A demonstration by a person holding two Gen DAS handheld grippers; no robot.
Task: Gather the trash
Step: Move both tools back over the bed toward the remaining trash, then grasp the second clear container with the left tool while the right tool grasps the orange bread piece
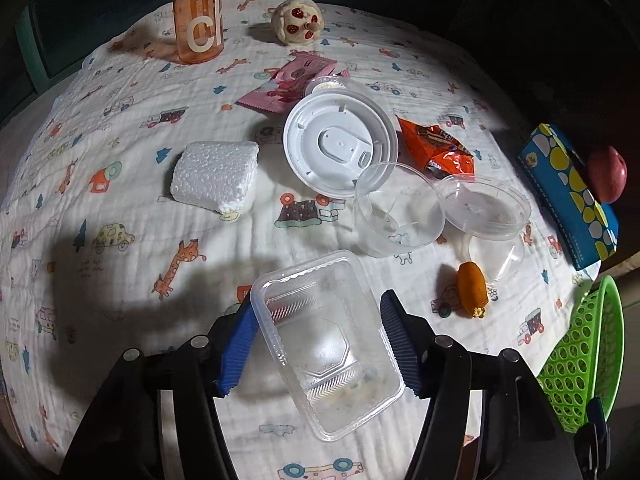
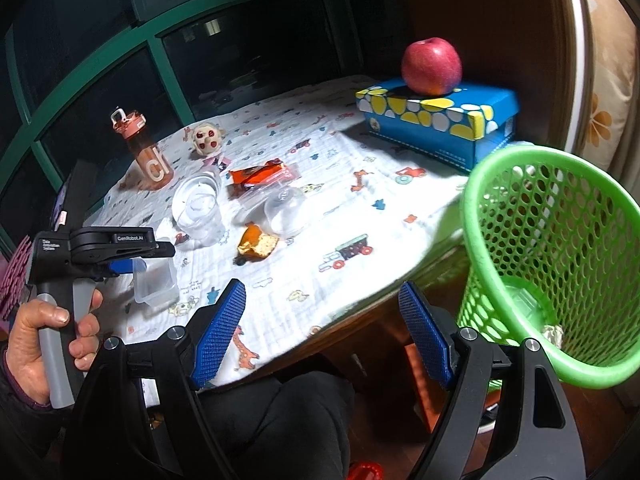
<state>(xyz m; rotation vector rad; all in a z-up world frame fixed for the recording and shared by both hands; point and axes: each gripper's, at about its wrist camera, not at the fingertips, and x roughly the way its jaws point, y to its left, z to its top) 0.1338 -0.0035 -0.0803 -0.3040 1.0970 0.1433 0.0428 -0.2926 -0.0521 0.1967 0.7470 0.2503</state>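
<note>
A white cloth [image 1: 132, 184] printed with cars and giraffes is covering the table, dark green-framed window panes [image 2: 120, 60] are looming behind it, and a floral cushion [image 2: 604, 80] is peeking in at three o'clock of the right wrist view. The left gripper [image 1: 316, 344] is sitting with its blue pads spread around a clear rectangular tray [image 1: 328, 344]; whether they are actually pressing its walls is hard to tell. Out at twelve o'clock of it, trash is lying scattered: a white lid [image 1: 340, 144], a foam block [image 1: 214, 176], a pink wrapper [image 1: 288, 86], an orange wrapper [image 1: 440, 148], clear cups [image 1: 396, 216] overlapping each other. The right gripper [image 2: 320, 332] is hanging wide open and empty past the table edge, the green basket [image 2: 560, 264] at its three o'clock holding something crumpled and silvery that is too small to identify. An apple [image 2: 431, 66] is resting on a blue box [image 2: 440, 124]. The bottle [image 1: 198, 20] is getting cut off at the top of the left view
</note>
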